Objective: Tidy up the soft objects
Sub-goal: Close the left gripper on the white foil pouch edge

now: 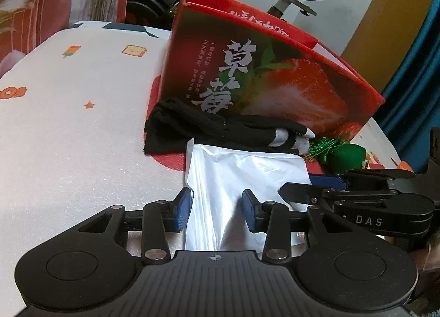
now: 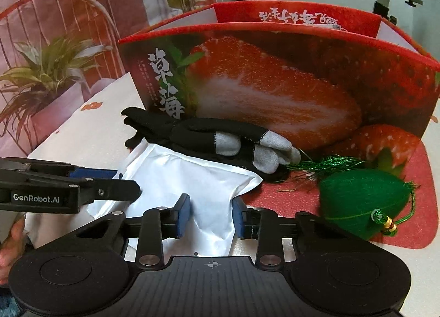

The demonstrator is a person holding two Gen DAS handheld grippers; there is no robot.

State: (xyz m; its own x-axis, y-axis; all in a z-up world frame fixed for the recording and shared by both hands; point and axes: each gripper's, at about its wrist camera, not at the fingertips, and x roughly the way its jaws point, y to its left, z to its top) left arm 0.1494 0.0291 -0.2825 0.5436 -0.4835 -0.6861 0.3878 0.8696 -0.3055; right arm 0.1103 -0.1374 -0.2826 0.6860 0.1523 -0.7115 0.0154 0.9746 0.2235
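Green tasselled pouch (image 2: 363,201) whole in right view — half-hidden left.

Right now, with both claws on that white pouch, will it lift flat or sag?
The white pouch looks puffy and creased, so probably soft and likely to sag. Its glossy skin may slip. Held by the left claw and right claw, it should lift fairly level.
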